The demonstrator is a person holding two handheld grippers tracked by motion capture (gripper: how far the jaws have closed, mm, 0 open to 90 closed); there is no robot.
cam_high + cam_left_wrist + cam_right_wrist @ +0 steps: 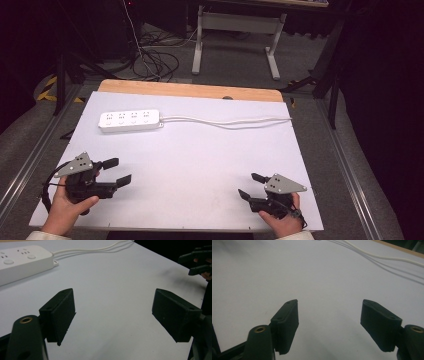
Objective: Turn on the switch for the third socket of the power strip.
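Power strip (129, 120): white, four sockets, lying flat at the far left of the surface (200, 165), long axis left to right. Cord (225, 121) leaving its right end, running right along the far part of the surface and off past the right edge. Also seen at upper left of the left gripper view (22, 261), with the cord (95, 249) trailing away; cord alone crossing the upper right of the right gripper view (387, 258).

Left tongs (116, 171): at the near left, held low over the surface, jaws spread wide, nothing between them; bare surface visible in the gap in the left gripper view (113, 312). Pointed right and slightly far, well short of the strip.

Right tongs (251, 185): at the near right, jaws likewise wide apart and empty, pointed left; same wide gap in the right gripper view (329, 322). Well apart from strip and cord.

Step in hand, judged: starting pose, both tongs at rest near the front edge, strip untouched.

Next move, judged: reach of the left tongs toward the far left to meet the strip body, jaws kept open wide enough to span its width or set against one end; right tongs free to go for the cord or steady the other end.
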